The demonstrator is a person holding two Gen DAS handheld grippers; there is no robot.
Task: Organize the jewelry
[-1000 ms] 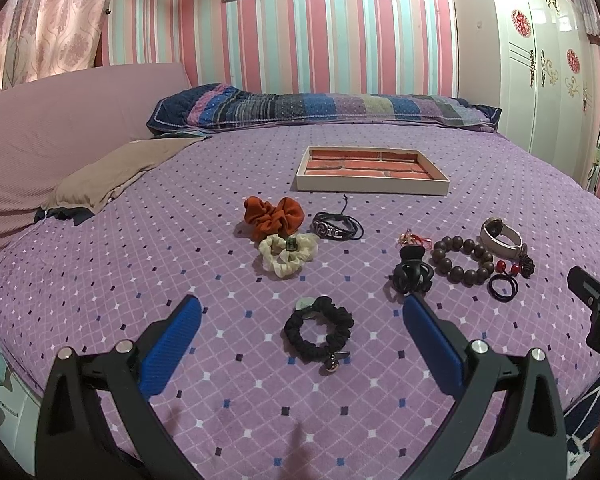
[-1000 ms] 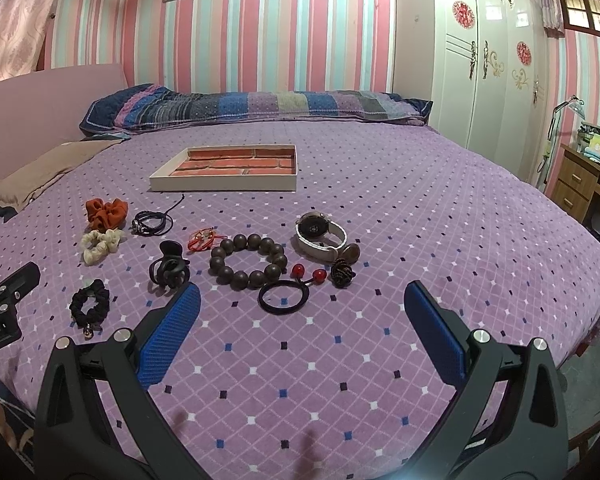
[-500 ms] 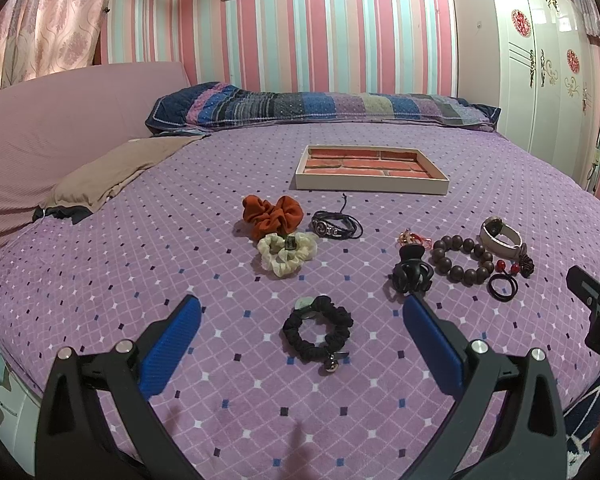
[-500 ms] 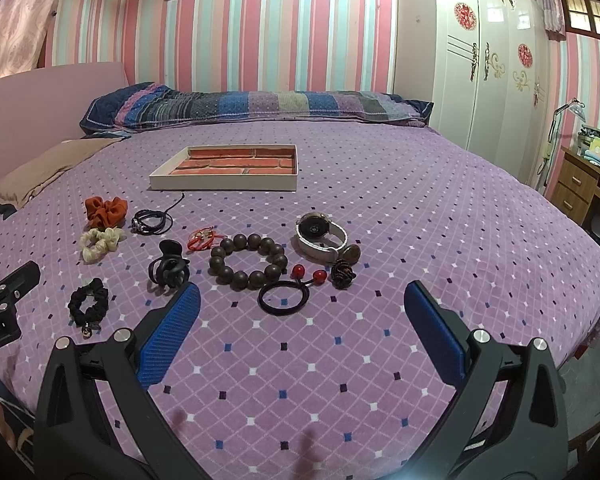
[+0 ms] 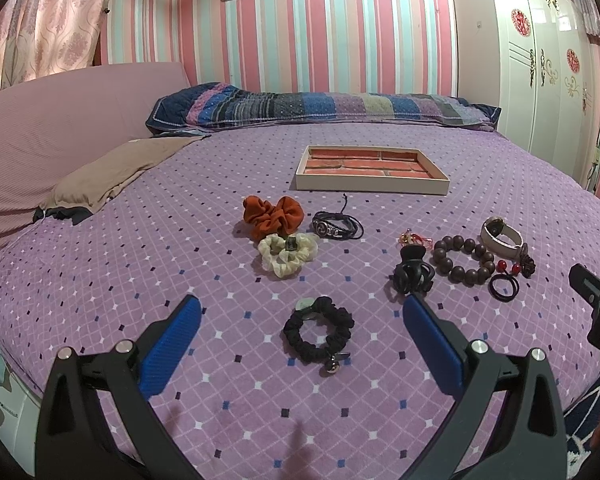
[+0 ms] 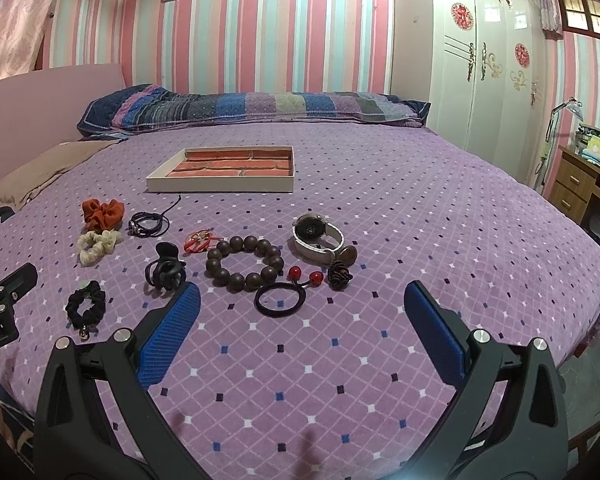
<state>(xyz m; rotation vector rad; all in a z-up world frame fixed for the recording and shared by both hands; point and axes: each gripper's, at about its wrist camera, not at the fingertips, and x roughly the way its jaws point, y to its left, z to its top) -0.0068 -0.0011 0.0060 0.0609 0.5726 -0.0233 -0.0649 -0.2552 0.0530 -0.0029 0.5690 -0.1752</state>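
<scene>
Jewelry lies scattered on a purple bedspread. A black scrunchie point(image 5: 318, 330) sits just ahead of my open left gripper point(image 5: 300, 312). Beyond it lie a cream scrunchie point(image 5: 286, 254), an orange scrunchie point(image 5: 272, 216), a black cord bracelet point(image 5: 337, 225) and a black claw clip point(image 5: 412, 274). My right gripper point(image 6: 302, 300) is open, with a black hair tie with red beads point(image 6: 280, 298) between its fingertips' line. Past that lie a brown bead bracelet point(image 6: 244, 264), a white watch point(image 6: 318, 238) and a red string charm point(image 6: 200, 240). A shallow tray point(image 5: 370, 184) with a brick-pattern floor stands farther back.
A striped pillow point(image 5: 324, 108) runs along the head of the bed. A tan cloth point(image 5: 112, 168) lies at the left. A white wardrobe point(image 6: 492, 60) and a wooden desk point(image 6: 580, 188) stand off the right edge of the bed.
</scene>
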